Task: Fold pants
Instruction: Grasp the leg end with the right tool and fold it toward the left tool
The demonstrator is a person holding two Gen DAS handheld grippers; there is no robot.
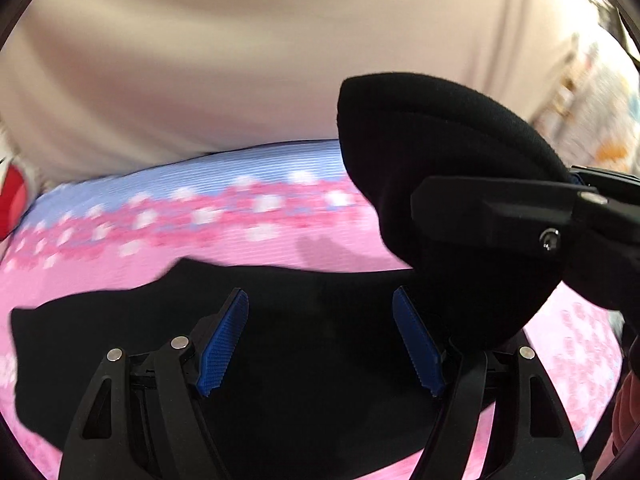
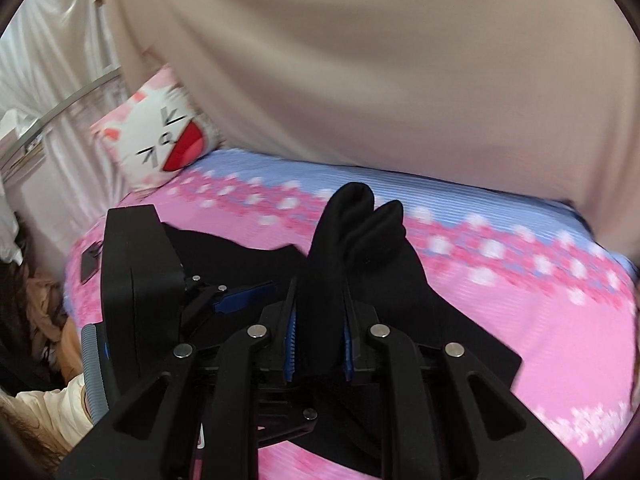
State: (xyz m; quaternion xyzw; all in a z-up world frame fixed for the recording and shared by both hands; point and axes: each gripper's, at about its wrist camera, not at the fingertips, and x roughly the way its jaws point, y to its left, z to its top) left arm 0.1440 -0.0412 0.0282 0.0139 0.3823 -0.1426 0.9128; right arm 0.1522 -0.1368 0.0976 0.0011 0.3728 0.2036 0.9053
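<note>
Pink floral bedspread (image 2: 500, 320) under black pants (image 2: 400, 300). We see right gripper (image 2: 320, 344) clenched on a raised pants fold; left gripper (image 1: 320, 344) released, gaping above cloth.

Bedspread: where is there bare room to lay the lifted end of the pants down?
Free: the pink bedspread right of the black pants, up to the blue strip below the beige curtain. Also the floral band beyond the pants. Crowded: the left side, where the open left claw, the cat pillow and a small dark object sit. The right claw grips the pants.
</note>
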